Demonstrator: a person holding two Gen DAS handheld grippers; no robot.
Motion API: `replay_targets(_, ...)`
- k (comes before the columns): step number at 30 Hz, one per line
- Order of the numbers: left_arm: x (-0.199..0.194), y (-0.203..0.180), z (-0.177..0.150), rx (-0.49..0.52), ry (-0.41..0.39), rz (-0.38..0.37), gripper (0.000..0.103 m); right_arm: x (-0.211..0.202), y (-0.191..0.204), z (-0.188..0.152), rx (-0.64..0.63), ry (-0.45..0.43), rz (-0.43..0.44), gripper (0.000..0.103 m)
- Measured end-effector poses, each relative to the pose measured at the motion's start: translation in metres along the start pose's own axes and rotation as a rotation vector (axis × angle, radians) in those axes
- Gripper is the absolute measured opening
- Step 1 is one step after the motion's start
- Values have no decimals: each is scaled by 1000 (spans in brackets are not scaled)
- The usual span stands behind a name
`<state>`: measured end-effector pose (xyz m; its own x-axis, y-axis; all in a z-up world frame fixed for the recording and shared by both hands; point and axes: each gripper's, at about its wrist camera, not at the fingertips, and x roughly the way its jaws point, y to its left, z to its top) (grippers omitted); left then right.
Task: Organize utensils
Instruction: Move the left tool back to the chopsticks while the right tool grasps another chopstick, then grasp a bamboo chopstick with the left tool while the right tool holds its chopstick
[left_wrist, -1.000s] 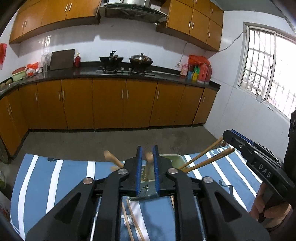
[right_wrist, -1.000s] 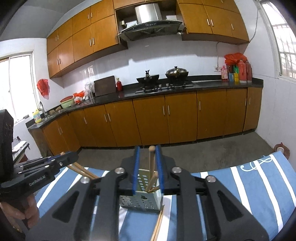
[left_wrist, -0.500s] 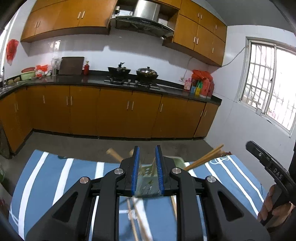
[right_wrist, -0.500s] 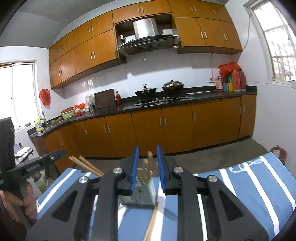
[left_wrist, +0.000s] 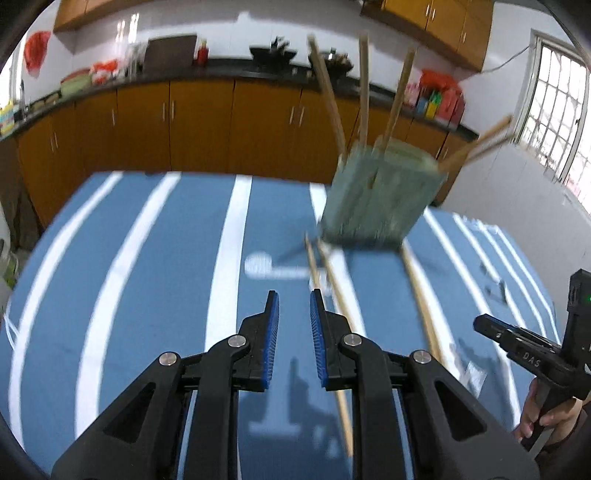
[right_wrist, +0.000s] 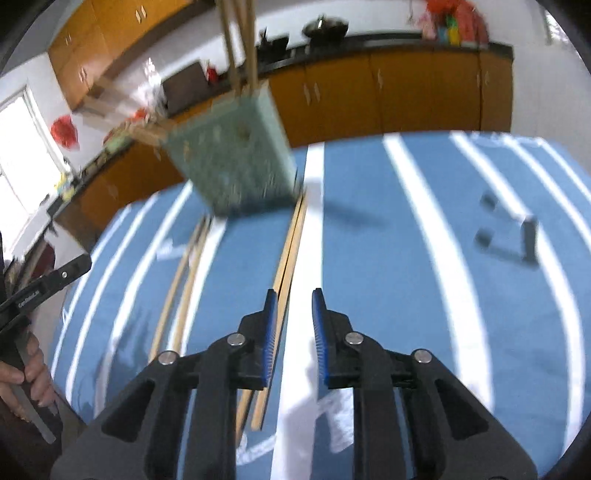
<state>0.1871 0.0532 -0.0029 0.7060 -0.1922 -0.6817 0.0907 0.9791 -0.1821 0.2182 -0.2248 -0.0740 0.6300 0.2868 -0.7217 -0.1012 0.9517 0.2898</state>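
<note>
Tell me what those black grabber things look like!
Each hand-held gripper is black plastic with two arms joined by silver round bolts, ending in flat fingers lined with ridged blue pads. That goes for the left hand-held gripper and the right hand-held gripper. White lettering marks their sides, and one shows a small green light.

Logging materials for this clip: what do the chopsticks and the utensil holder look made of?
Chopsticks: pale tan, matte sticks, likely bamboo or wood. Utensil holder: grey-green perforated box, probably metal or plastic; motion blur hides the finish.
</note>
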Motion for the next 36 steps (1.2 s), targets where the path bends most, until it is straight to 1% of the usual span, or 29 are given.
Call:
replay_targets(4,10,-1,-19,-4,45,-9,18,16,13,-14,-20,51,6,19)
replay_targets(8,15,-4,-28,-5,65,-20,18,25,20,-16,-41,77,-11,19)
replay_targets(12,19,-7,-32,4,78,-29,18,30,22,-15,-67,78,-44,14)
replay_targets(14,22,-10,-34,9,87,-37,18,30,21,-15,-83,68,-83,9)
replay_targets(17,27,-15,-36,14,98,-47,18,29,12,-11,-66,45,-144,8)
replay_targets(21,32,-22,-40,26,116,-65,18,25,-19,-3,34,15,-225,8)
replay_targets(22,33,-23,-41,29,121,-69,18,24,-23,-3,47,12,-233,8)
replay_targets(25,38,-27,-43,30,135,-81,18,21,-35,-2,70,6,-233,8)
replay_targets(30,44,-34,-47,46,154,-85,18,22,-31,-5,39,1,-238,8)
replay_targets(35,56,-44,-53,79,188,-52,18,23,-29,-5,30,3,-229,8)
replay_targets(36,59,-47,-54,88,193,-35,17,23,-29,-5,29,4,-228,8)
